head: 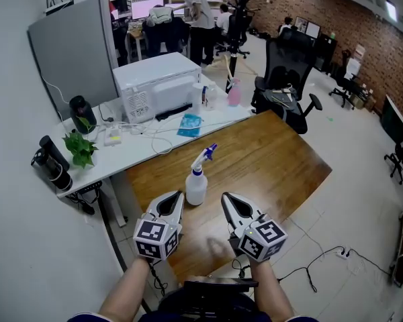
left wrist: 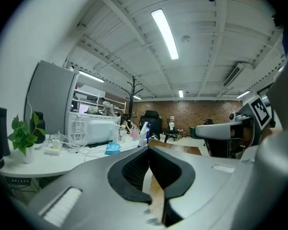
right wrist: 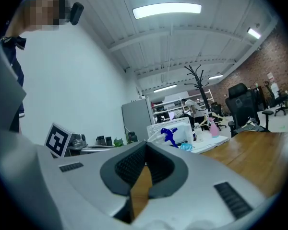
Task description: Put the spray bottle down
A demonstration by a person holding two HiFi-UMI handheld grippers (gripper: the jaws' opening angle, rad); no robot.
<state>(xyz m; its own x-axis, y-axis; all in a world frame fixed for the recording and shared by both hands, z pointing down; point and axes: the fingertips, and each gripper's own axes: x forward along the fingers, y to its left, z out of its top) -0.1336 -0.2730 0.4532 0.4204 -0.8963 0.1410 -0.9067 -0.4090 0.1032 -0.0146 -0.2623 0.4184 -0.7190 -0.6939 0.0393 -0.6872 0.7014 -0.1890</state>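
The spray bottle (head: pixel 197 180), white with a blue trigger, stands upright on the wooden table (head: pixel 275 159). No gripper holds it. My left gripper (head: pixel 174 198) hovers just to the bottle's left and nearer to me, its jaws shut with nothing between them. My right gripper (head: pixel 230 200) floats to the right of the bottle, also shut and empty. In the left gripper view the closed jaws (left wrist: pixel 149 150) point towards the bottle (left wrist: pixel 144 134) a little way ahead. In the right gripper view the bottle's blue trigger (right wrist: pixel 170 135) shows just above the closed jaws (right wrist: pixel 145 147).
Behind the wooden table a white desk (head: pixel 141 146) carries a white boxy appliance (head: pixel 154 86), cables, a blue packet (head: pixel 190 124), a pink bottle (head: pixel 234 94) and a small plant (head: pixel 80 147). A black office chair (head: pixel 285 72) stands at the table's far right corner. People work in the background.
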